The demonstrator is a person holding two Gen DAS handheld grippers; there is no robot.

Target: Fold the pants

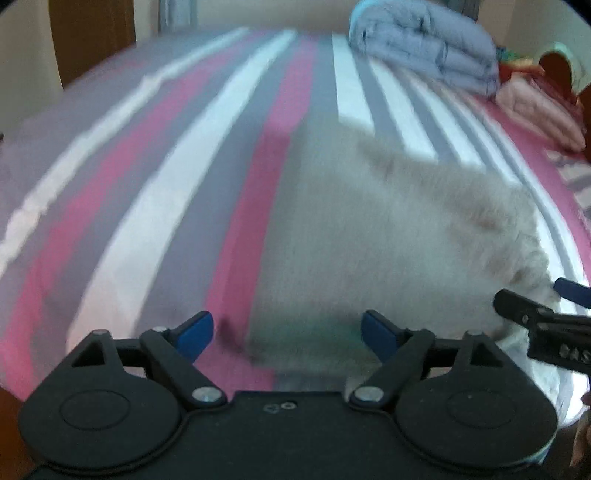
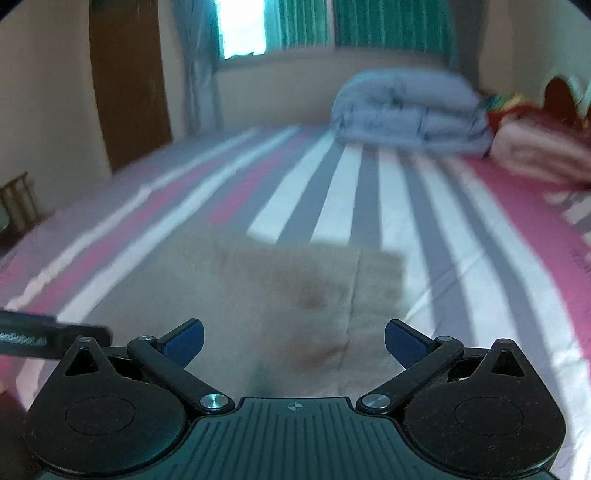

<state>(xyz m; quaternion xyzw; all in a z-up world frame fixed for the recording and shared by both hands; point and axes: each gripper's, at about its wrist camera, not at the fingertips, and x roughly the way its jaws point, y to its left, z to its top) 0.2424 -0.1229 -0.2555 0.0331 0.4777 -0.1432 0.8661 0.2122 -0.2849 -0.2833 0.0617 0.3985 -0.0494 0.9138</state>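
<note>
One striped bedsheet (image 2: 343, 192) carries beige pants (image 2: 288, 295) and a folded duvet (image 2: 410, 114).

Pale beige pants (image 2: 280, 295) lie folded on striped bed (image 2: 369, 192).

Bed (image 2: 343, 206): pink/grey/white striped sheet, fills most of view
Quilt (image 2: 410, 114): blue-grey, folded, far end of bed
Window (image 2: 240, 26): bright daylight, green curtains (image 2: 391, 22)
Door (image 2: 129, 81): brown wood, left wall
Walls (image 2: 44, 92): beige
</note>
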